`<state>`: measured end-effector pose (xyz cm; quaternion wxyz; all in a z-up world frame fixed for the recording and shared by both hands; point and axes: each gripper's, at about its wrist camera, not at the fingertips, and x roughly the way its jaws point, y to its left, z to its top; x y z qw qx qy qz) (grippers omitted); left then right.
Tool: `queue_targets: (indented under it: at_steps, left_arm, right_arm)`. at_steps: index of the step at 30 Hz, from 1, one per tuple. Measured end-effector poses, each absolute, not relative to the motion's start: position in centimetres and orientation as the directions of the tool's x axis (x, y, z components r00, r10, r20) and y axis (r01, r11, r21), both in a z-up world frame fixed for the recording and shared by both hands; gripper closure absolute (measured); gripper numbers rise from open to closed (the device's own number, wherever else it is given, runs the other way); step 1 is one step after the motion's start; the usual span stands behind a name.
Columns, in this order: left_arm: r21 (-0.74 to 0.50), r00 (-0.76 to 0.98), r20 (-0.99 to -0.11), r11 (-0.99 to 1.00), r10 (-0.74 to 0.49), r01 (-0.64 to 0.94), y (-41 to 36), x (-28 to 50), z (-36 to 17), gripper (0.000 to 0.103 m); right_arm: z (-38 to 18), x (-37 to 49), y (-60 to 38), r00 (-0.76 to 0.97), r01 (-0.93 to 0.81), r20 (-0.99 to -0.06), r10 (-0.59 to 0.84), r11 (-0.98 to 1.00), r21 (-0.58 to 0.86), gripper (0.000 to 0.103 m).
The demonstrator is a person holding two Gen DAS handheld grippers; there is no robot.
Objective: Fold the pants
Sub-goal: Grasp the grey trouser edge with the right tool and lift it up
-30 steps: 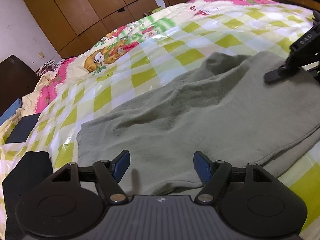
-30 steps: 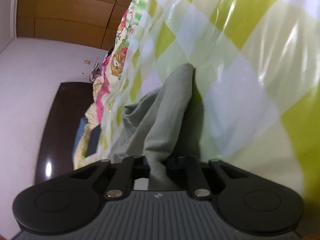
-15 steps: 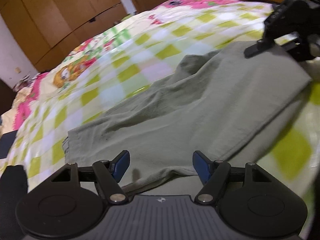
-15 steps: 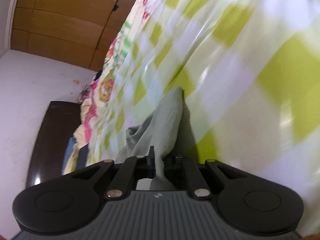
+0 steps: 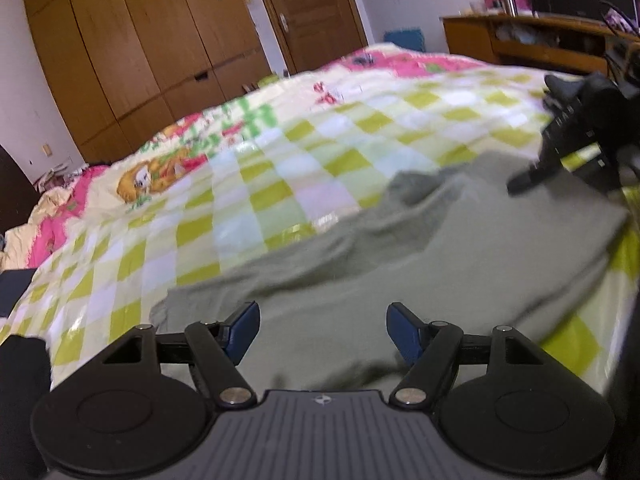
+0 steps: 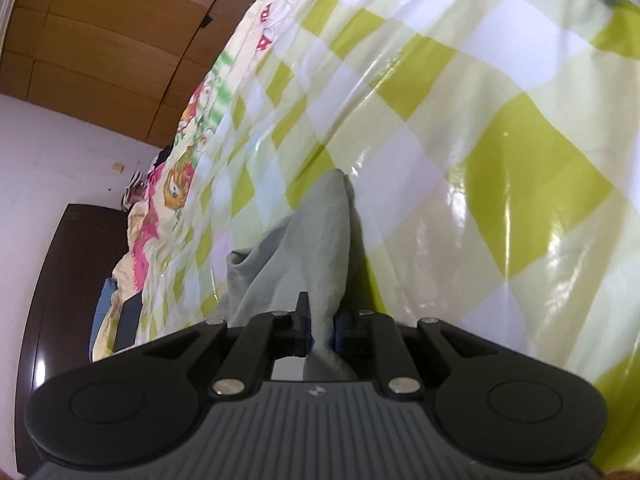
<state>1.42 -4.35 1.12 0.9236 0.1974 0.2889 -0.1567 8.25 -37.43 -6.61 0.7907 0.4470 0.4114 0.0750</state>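
Grey-green pants [image 5: 400, 272] lie spread on the bed, folded lengthwise, wrinkled at the far middle. My left gripper [image 5: 322, 326] is open, its blue pads just above the near edge of the pants, holding nothing. My right gripper [image 6: 318, 330] is shut on the pants [image 6: 308, 248], which run away from its jaws in a narrow fold. The right gripper also shows in the left wrist view [image 5: 568, 148] at the far right end of the pants.
The bed has a glossy yellow-green checked cover [image 5: 248, 200] with a pink cartoon quilt [image 5: 140, 176] beyond. A dark garment [image 5: 20, 368] lies at the near left. Wooden wardrobes [image 5: 140, 40] and a desk [image 5: 540, 40] stand behind.
The left gripper has tilted up and drawn back slightly, showing more of the room. The right gripper has kept hold of the pants and shifted along the bed.
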Motion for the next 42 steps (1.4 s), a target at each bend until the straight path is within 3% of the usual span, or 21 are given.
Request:
queue_targets:
  at_steps: [9,13,17,31,42]
  left_arm:
    - [0.304,0.830,-0.535,0.882,-0.155,0.361,-7.4,5.0,0.8,0.020]
    - [0.344,0.820,-0.567,0.883,-0.075,0.319,-8.6,8.2,-0.5,0.020]
    - [0.342,0.762,-0.643,0.864,-0.071,0.369,-9.3,9.4,-2.7,0.020]
    - [0.382,0.778,-0.615,0.816,-0.126,0.434,-8.6,2.6,-2.2,0.020]
    - [0.308,0.769,-0.617,0.847,-0.170,0.434,-4.0,-0.1,-0.1,0.020]
  right_arm:
    - [-4.9,8.8,-35.5,0.633,0.270,-0.657,0.409,0.680,0.682,0.090]
    - [-5.0,8.8,-35.4,0.638,0.261,-0.648,0.416,0.674,0.691,0.090]
    - [-4.7,8.7,-35.6,0.649,0.242,-0.620,0.441,0.652,0.718,0.092]
    - [2.5,8.9,-31.1,0.680,0.057,-0.522,0.515,0.672,0.738,0.093]
    - [6.0,10.4,-21.8,0.596,-0.098,-0.532,0.601,0.713,0.695,0.093]
